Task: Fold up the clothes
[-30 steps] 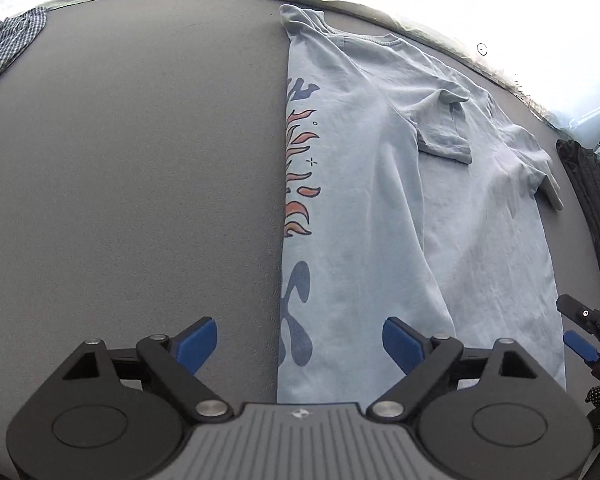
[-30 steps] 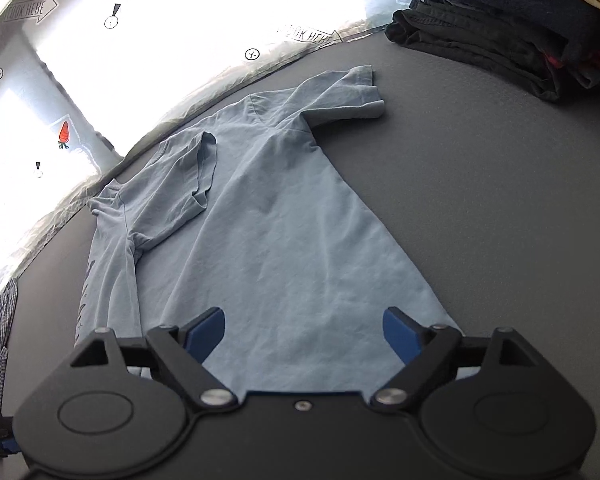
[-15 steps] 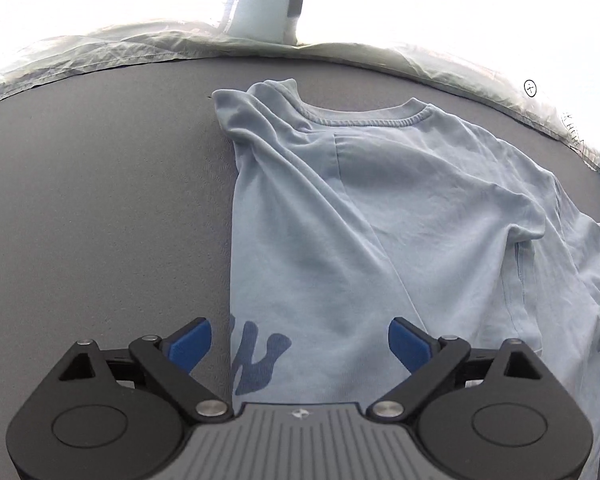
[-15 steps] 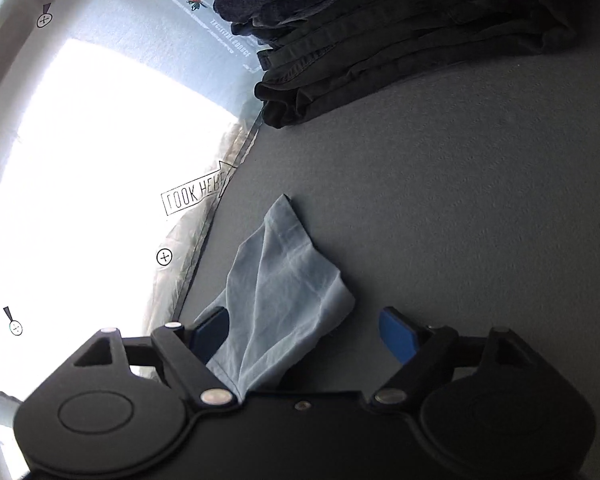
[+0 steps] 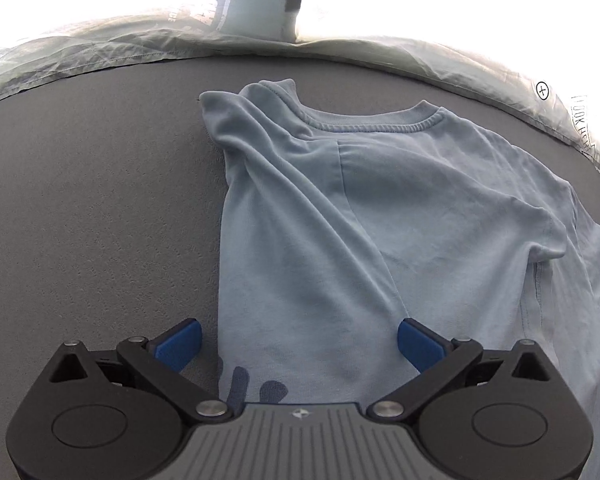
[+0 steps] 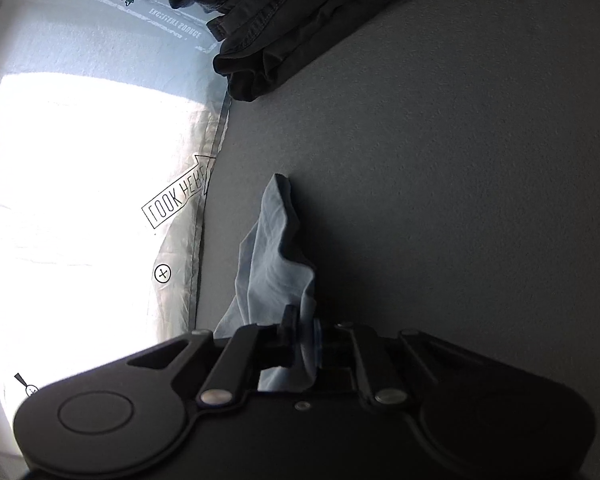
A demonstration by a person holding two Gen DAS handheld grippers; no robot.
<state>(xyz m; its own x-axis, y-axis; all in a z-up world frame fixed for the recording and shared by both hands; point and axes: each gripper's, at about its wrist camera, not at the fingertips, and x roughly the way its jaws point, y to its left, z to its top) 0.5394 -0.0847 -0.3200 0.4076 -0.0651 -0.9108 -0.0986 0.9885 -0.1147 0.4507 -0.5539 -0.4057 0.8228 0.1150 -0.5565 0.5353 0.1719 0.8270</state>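
Grey felt tabletop (image 5: pixel 80 208) under light-blue T-shirt (image 5: pixel 380 216); left hand-held gripper (image 5: pixel 299 340) wide, right hand-held gripper (image 6: pixel 304 340) pinching its sleeve.

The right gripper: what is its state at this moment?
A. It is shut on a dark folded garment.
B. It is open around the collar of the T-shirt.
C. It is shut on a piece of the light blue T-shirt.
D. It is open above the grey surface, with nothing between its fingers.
C: in the right wrist view the right gripper has just closed, and a bunch of the light blue T-shirt stands pinched between its fingers.
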